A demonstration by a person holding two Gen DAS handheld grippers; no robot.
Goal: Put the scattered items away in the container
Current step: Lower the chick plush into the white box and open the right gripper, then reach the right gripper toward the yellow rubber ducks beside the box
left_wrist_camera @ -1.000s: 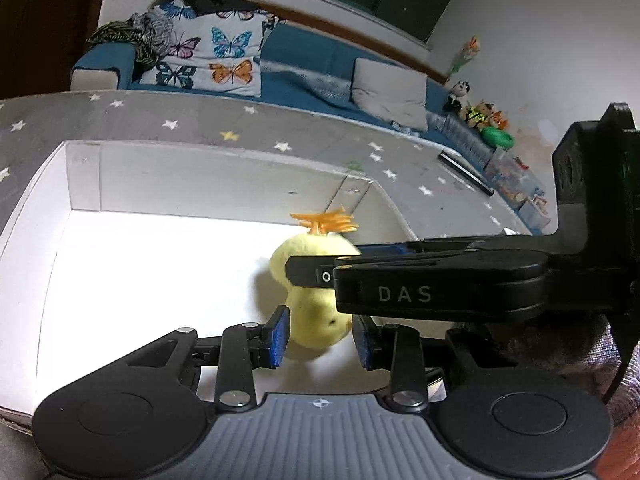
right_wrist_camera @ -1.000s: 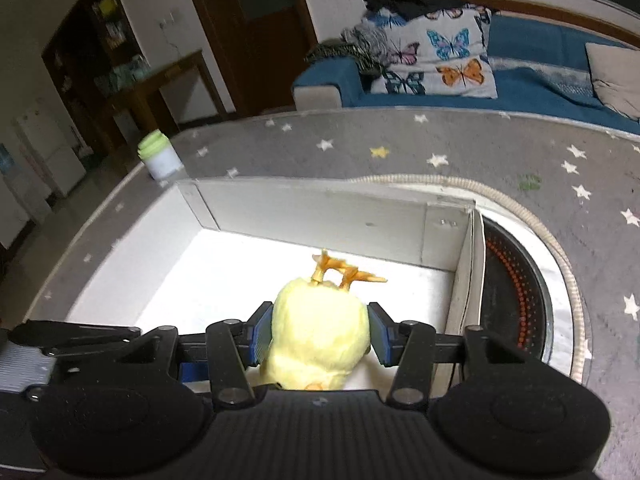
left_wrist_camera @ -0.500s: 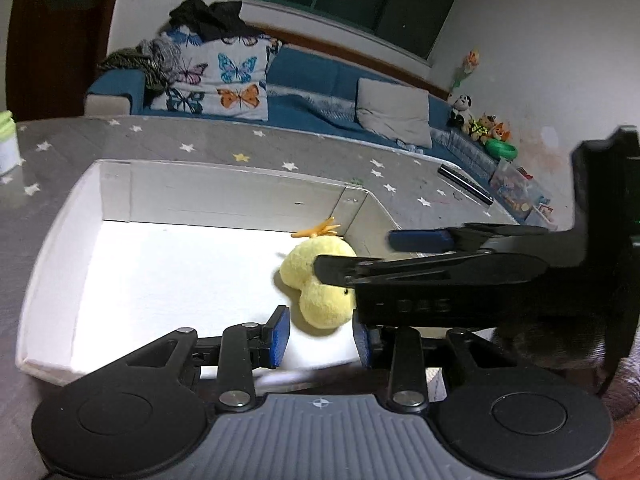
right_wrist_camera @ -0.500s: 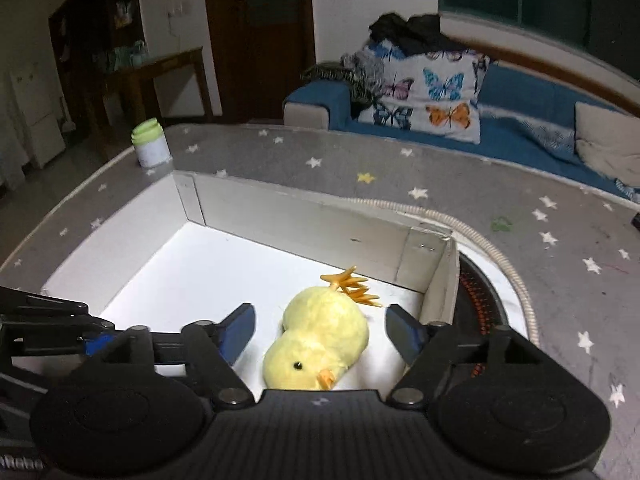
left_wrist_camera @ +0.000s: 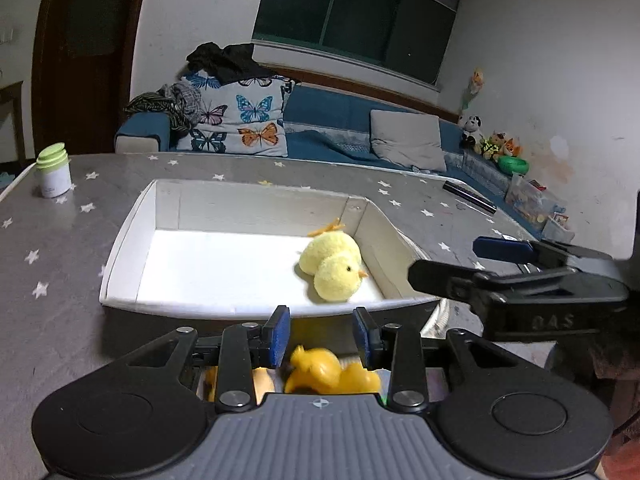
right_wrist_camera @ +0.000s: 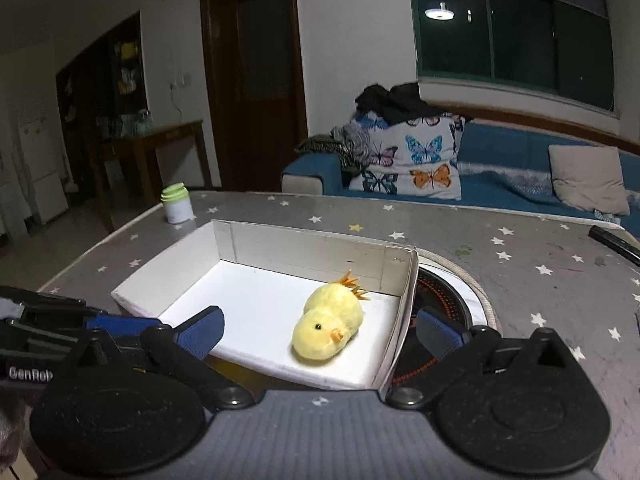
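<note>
1. The plush chick (right_wrist_camera: 328, 330) lay on its side inside the white box (right_wrist_camera: 248, 240), near the right-hand wall, orange feet toward the far wall and beak toward me.
2. My right fingers (right_wrist_camera: 320, 330) were spread wide and released, holding nothing; 1 blue pad (right_wrist_camera: 202, 330) hung over the box's near left edge and the other sat outside its right wall.
3. From the left wrist view, the chick (left_wrist_camera: 332, 266) rested in the far right part of the box (left_wrist_camera: 168, 208), clear of both tools.
4. My left fingers (left_wrist_camera: 322, 336) were parted and gripping nothing, hovering just short of the box's near rim.
5. Below them lay an orange-yellow toy (left_wrist_camera: 324, 374) outside the box, blurred, so I could not tell what it was.
6. The box stood on the grey star-printed desk (left_wrist_camera: 60, 240).
7. A white jar with a green lid (left_wrist_camera: 53, 176) stood at the desk's far left, well apart from the box.
8. A round dark burner (right_wrist_camera: 438, 304) sat just beside the box's right wall.
</note>
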